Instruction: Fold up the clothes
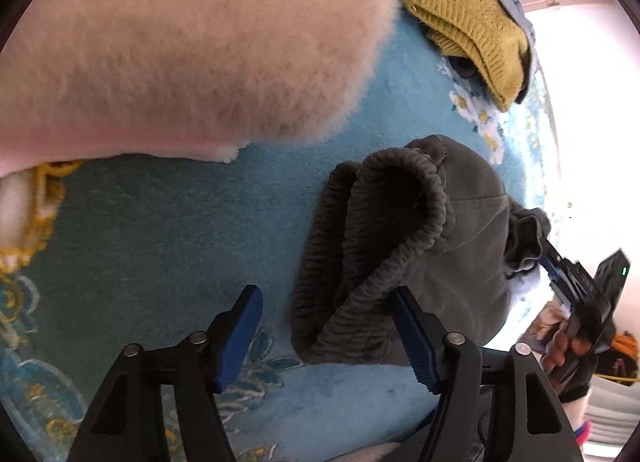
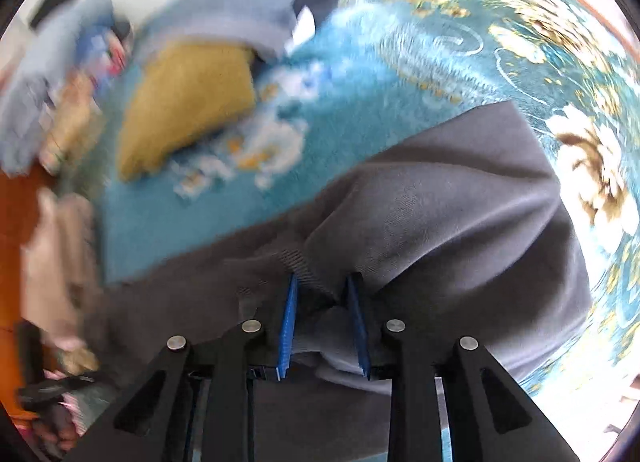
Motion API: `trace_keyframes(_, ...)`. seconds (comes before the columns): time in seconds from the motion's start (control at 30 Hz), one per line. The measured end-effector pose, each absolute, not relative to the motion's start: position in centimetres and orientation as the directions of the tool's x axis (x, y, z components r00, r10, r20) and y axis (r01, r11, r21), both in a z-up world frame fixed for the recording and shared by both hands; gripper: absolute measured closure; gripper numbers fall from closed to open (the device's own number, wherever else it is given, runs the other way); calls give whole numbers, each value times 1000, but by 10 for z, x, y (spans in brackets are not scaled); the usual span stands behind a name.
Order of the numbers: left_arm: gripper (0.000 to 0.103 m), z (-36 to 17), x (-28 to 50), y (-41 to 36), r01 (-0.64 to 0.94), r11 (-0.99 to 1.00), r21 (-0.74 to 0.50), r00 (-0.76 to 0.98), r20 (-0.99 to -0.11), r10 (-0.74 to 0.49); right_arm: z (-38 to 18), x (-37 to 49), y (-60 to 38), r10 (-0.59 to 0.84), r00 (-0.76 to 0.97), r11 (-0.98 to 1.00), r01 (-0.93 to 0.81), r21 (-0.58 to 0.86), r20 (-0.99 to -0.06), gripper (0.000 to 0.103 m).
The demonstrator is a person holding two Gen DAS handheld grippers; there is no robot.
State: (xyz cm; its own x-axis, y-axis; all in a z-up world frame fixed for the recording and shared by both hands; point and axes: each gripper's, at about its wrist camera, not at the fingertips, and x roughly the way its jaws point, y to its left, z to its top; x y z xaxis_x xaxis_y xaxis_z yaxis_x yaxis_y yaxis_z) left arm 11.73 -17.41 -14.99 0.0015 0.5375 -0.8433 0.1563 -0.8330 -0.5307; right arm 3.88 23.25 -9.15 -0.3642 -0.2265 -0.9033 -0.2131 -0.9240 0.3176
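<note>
Grey sweatpants (image 1: 404, 246) with a ribbed elastic waistband lie bunched on a blue floral rug (image 1: 168, 230). My left gripper (image 1: 324, 314) is open just above the rug, its right blue pad against the waistband. My right gripper (image 2: 322, 302) is shut on a fold of the grey sweatpants (image 2: 460, 198) and lifts the cloth. It also shows in the left wrist view (image 1: 548, 262), pinching the pants' far edge, held by a gloved hand.
A fluffy pale pink garment (image 1: 192, 50) fills the upper left. A mustard knit sweater (image 1: 464, 18) and a grey-blue garment (image 2: 248, 10) lie at the rug's far side. The right wrist view is blurred. A wooden floor (image 2: 20, 214) borders the rug (image 2: 360, 74).
</note>
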Motion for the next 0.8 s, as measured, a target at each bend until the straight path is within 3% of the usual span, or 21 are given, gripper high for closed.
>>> trace_keyframes(0.13, 28, -163, 127, -185, 247, -762, -599, 0, -786, 618, -90, 70, 247, -310, -448, -845, -275, 459, -839, 76)
trace_keyframes(0.37, 27, -174, 147, -193, 331, -681, -653, 9, -720, 694, -94, 70, 251, -329, -453, -820, -299, 488, -829, 75)
trace_keyframes(0.57, 6, -184, 152, -191, 361, -568, -740, -86, -633, 769, -95, 73, 253, -341, -466, -800, -313, 512, -817, 75)
trace_keyframes(0.8, 10, -174, 153, -178, 278, -556, -783, -110, -601, 791, -95, 76, 253, -335, -466, -798, -322, 509, -819, 75)
